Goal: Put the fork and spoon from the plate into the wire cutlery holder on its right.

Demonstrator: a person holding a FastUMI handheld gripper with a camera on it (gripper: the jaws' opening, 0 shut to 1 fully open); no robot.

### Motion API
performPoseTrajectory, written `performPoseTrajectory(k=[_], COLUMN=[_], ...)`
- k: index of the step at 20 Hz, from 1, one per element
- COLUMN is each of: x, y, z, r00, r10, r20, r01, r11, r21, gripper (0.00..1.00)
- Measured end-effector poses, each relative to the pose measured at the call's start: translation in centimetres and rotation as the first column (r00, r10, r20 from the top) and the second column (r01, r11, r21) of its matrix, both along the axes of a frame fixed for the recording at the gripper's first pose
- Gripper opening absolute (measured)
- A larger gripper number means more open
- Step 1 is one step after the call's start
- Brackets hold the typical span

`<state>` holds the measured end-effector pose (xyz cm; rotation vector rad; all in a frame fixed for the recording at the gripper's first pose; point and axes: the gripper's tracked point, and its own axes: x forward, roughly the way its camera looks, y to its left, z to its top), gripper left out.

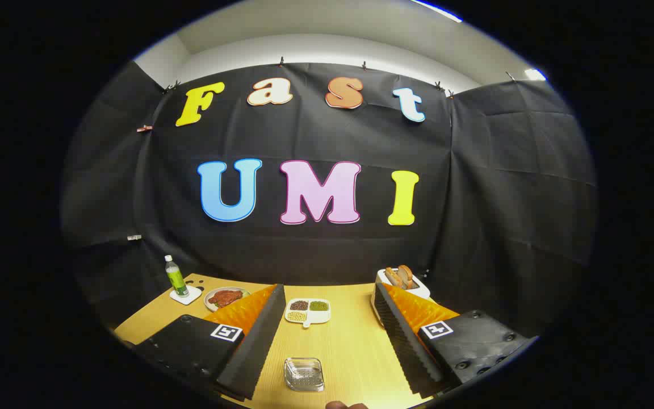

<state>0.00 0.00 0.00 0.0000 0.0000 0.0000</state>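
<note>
Spread wide and holding nothing, the fingers (327,341) flank a small glass dish (304,374) on the counter (349,346) (cutlery unseen), so tilt down to find it.

Staged demo booth, not a real kitchen. Black cloth (327,250) hangs w/ clips as the wall on 3 sides, white room wall and ceiling lights above it. Small wooden surface (349,346) is set w/ kitchen props: green bottle (175,276) on a coaster, plate of red food (225,297), divided dish of beans (308,311), toaster w/ bread (402,279), small glass dish (304,374). Looks like a lab setup w/ household bits laid out.
</note>
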Motion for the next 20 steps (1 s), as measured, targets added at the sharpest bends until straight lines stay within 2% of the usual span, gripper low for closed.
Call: performPoseTrajectory(k=[6,10,16,20], x=[0.2,0.5,0.3,0.5], y=[-1.6,-0.5,2.3,4.5], z=[-0.7,-0.8,-0.7,-2.0], r00=[0.999,0.999,1.000,0.999], r10=[-0.048,-0.049,-0.010,0.036], r20=[-0.016,-0.024,-0.003,-0.031], r01=[0.048,0.050,0.011,-0.034], r11=[0.998,0.997,0.998,0.997], r21=[0.043,0.050,0.055,0.068], gripper=[0.98,0.99,0.99,0.98])
